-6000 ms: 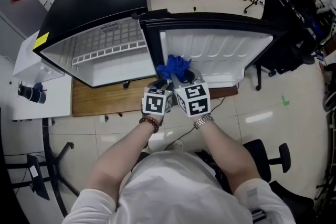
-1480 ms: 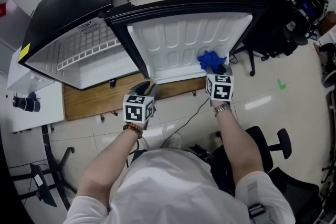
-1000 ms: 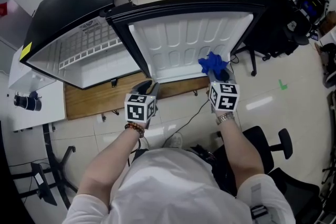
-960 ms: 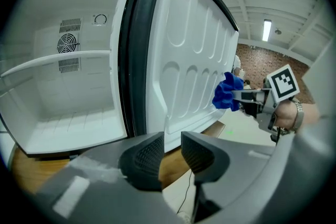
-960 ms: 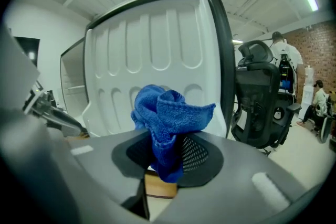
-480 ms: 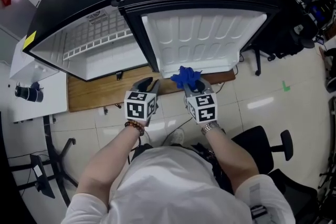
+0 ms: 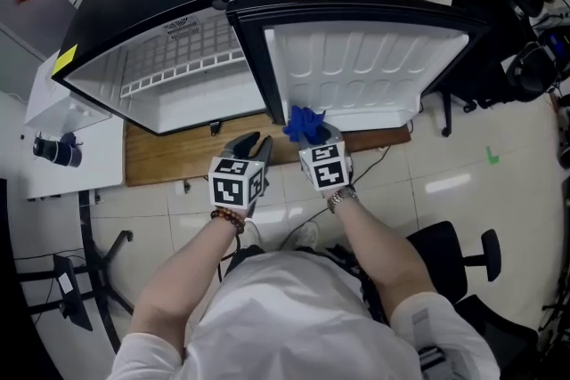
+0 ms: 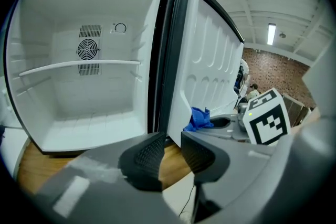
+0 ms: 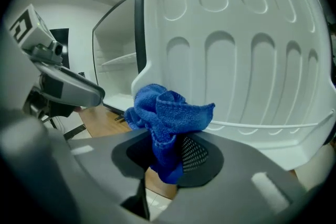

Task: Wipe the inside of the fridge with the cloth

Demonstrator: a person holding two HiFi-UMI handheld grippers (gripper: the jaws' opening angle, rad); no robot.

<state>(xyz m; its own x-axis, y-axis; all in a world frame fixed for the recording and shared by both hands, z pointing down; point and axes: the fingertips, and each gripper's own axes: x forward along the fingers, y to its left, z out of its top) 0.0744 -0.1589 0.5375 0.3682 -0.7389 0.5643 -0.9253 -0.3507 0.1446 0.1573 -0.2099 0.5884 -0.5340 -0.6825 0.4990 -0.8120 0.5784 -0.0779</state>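
Observation:
The small fridge stands open, its white inside empty with one shelf rail. Its door lining faces me. My right gripper is shut on a bunched blue cloth, close in front of the lining's lower left corner, near the hinge; contact cannot be told. My left gripper hangs just to its left, before the fridge's front edge, jaws a little apart with nothing between them. The cloth also shows in the left gripper view.
The fridge rests on a wooden board on the tiled floor. A white table with a dark object stands at the left. A cable runs on the floor by my feet. An office chair and dark desks stand at the right.
My right gripper has carried the cloth leftward and down, from the right part of the door lining to its lower left corner. The left gripper has shifted only slightly.

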